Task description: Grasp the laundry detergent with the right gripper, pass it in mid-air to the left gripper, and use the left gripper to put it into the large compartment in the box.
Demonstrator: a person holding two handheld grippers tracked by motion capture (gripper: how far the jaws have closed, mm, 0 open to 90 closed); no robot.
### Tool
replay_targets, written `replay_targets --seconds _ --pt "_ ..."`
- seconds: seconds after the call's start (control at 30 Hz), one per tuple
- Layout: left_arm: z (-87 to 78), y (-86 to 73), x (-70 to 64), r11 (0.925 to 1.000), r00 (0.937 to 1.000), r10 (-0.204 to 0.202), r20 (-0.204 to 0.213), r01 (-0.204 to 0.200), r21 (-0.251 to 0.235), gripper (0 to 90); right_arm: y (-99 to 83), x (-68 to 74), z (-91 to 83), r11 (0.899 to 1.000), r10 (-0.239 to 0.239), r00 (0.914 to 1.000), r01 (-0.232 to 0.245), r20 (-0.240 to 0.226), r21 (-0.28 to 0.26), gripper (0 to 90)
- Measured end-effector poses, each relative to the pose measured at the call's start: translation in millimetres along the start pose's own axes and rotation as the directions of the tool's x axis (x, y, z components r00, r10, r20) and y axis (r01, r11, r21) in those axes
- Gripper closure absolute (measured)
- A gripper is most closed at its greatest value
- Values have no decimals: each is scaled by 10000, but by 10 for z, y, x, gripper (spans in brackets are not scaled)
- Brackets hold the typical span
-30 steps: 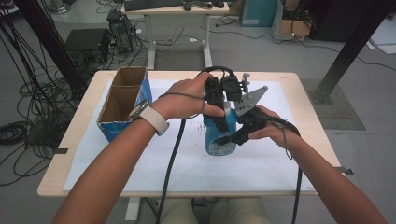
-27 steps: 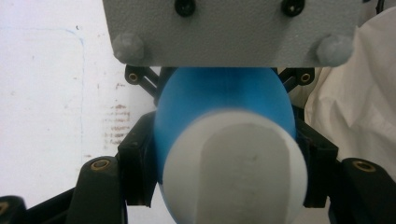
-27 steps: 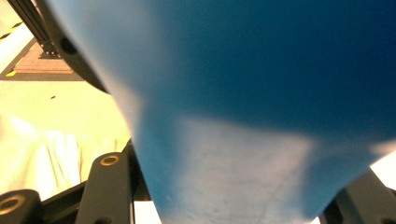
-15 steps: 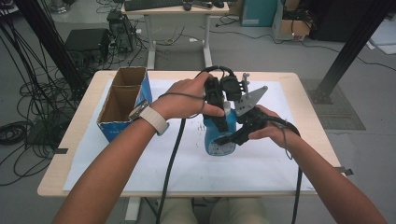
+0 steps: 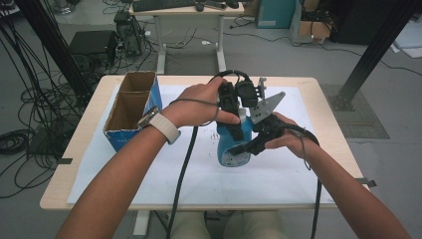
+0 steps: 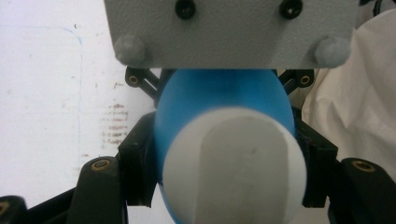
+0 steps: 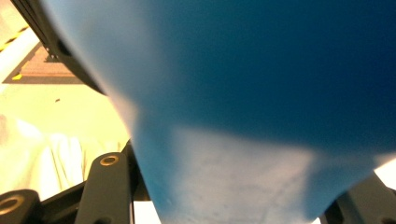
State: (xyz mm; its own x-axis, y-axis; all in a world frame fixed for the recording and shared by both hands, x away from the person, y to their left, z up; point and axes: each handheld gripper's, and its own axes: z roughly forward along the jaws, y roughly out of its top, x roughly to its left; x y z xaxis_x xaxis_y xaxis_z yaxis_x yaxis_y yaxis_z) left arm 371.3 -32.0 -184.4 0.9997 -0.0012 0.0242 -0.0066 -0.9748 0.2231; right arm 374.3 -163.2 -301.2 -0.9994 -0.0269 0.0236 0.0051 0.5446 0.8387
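A blue bottle [image 5: 229, 152] with a white cap [image 6: 233, 163] stands in the middle of the white sheet, gripped from two sides. My left gripper [image 5: 234, 130] comes down from above and is shut on the bottle's [image 6: 224, 102] upper part; its black pads [image 6: 135, 168] press on both flanks just below the cap. My right gripper [image 5: 245, 147] reaches in from the right and is shut on the bottle's lower body. In the right gripper view the blue wall [image 7: 261, 93] is very near and blurred, between that gripper's [image 7: 233, 196] jaws.
An open cardboard box [image 5: 129, 107] with a blue outer side stands at the left of the wooden table [image 5: 74, 149]. A white sheet [image 5: 278, 184] covers most of the top. The right gripper's grey plate [image 6: 229, 28] hangs just beyond the bottle. Cables trail toward the near edge.
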Motion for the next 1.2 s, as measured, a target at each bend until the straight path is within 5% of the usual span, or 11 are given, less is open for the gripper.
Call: replay_targets --seconds 0.1,0.23,0.27,0.33,0.37,0.57,0.83,0.9,1.0,1.13,1.2 --pt "-12 0 -3 9999 9999 -151 50 151 44 376 -17 -5 -1 9997 31 10000 -33 -70 -257 421" --pt "5 -3 -17 9993 9993 -372 -74 372 -8 376 -52 37 3 9995 256 9990 -263 -356 -190 259" --pt "2 -10 -7 9995 9995 -305 -74 305 44 376 -65 19 15 9995 -46 9994 36 -339 -305 229" --pt "-6 -18 -3 9994 9995 -291 -146 293 160 376 -115 43 -26 9973 737 9963 -735 -434 65 169" --pt "-9 -24 -1 9993 9993 -320 -169 323 199 376 -136 31 -32 9973 734 9963 -735 -455 -9 157" --pt "-21 -73 12 9980 9982 -524 -284 533 343 375 -295 4 -191 9902 1388 9900 -1391 246 121 74" --pt "-111 -124 32 9914 9918 -1133 -595 1167 585 375 -485 -23 -346 9750 1633 9808 -1769 1063 1346 67" --pt "-149 -123 41 9884 9892 -1298 -684 1346 705 375 -505 -30 -406 9783 1256 9855 -1421 1141 1509 65" --pt "-208 -134 77 9830 9844 -1584 -768 1645 811 375 -505 -28 -484 9804 966 9910 -1109 930 1627 61" --pt "-322 -180 103 9571 9564 -2764 -941 2828 625 375 -478 14 -604 9765 611 9939 -784 914 2005 33" --pt "-365 -195 113 9512 9493 -2963 -1055 3032 568 375 -476 24 -669 9717 626 9930 -837 1006 2210 33"
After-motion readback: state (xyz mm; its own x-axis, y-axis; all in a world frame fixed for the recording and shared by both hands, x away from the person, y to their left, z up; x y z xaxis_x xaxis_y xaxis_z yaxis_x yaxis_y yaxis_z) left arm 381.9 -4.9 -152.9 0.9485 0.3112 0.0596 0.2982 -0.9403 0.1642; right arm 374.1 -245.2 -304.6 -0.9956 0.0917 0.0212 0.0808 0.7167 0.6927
